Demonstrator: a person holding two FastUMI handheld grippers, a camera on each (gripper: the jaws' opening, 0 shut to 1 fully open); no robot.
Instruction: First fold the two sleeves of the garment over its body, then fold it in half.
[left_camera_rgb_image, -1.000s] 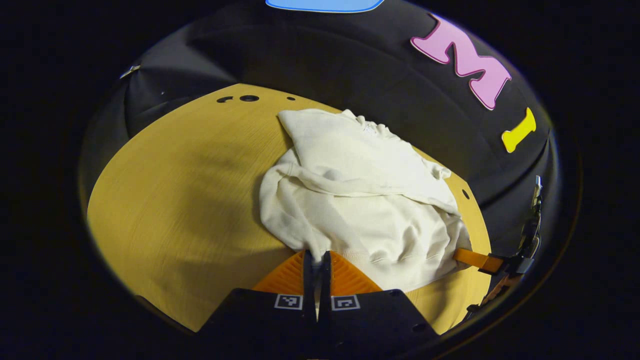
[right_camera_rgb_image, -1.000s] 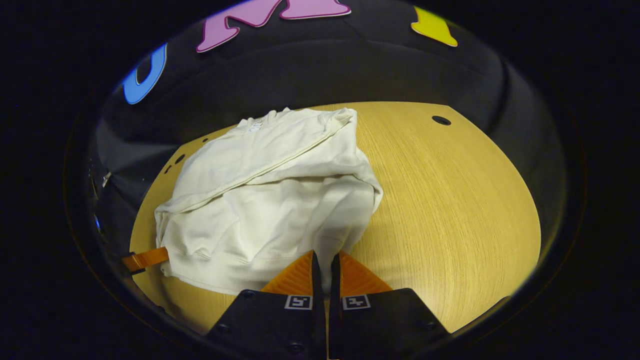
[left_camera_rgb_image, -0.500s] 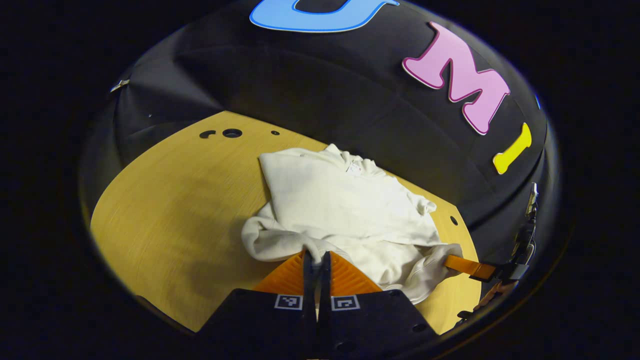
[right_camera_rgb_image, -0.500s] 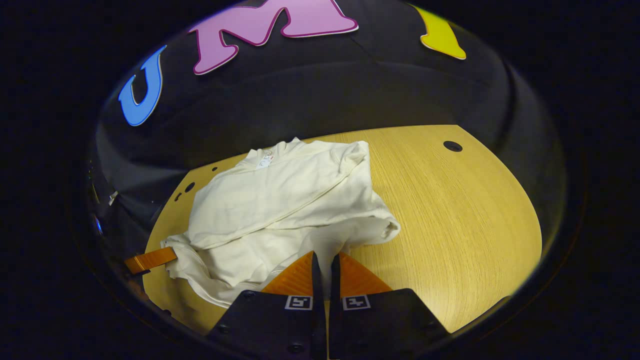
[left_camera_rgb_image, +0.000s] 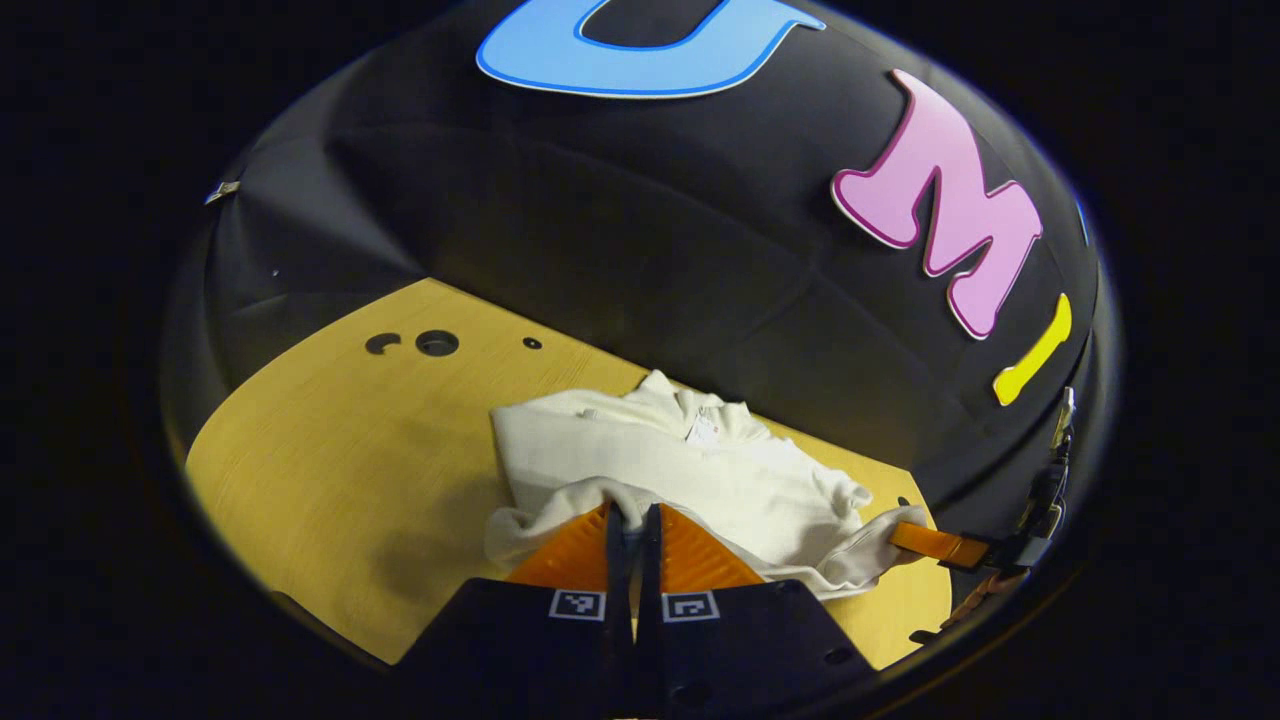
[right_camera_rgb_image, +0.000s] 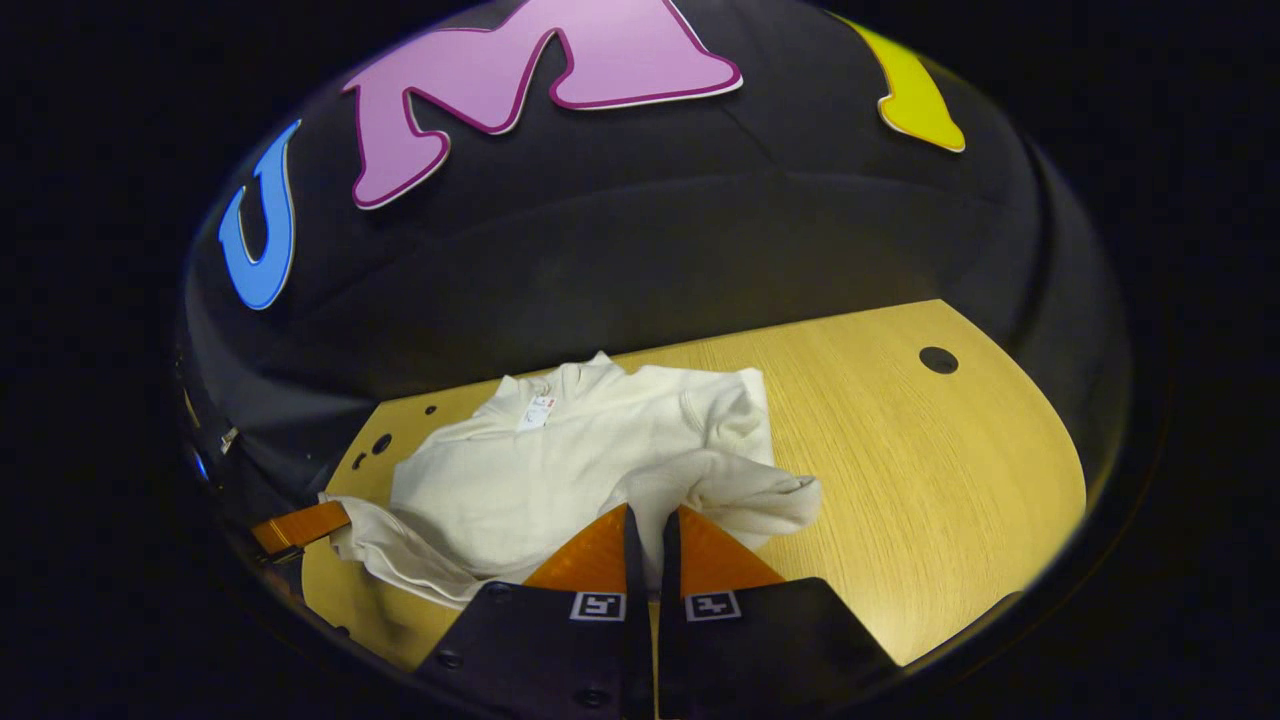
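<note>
A cream sweatshirt (left_camera_rgb_image: 700, 470) lies on the wooden table (left_camera_rgb_image: 350, 470) with both sleeves folded over its body and its collar toward the wall. My left gripper (left_camera_rgb_image: 630, 515) is shut on one bottom corner of the hem, lifted over the body. My right gripper (right_camera_rgb_image: 650, 518) is shut on the other bottom corner (right_camera_rgb_image: 760, 495), raised the same way. In the left gripper view the right gripper (left_camera_rgb_image: 935, 543) pinches the hem at the lower right. In the right gripper view the left gripper (right_camera_rgb_image: 300, 525) holds the hem at the lower left. The sweatshirt (right_camera_rgb_image: 590, 470) is doubling over on itself.
Several round holes (left_camera_rgb_image: 435, 343) pierce the table near its far left corner, and one hole (right_camera_rgb_image: 937, 359) sits at the far right. The black cloth wall stands close behind the collar. Bare wood (right_camera_rgb_image: 930, 470) stretches to the right of the garment.
Both grippers have carried the hem up and forward toward the collar. The visible part of the sweatshirt has shrunk as its lower half rolls over the upper half.
</note>
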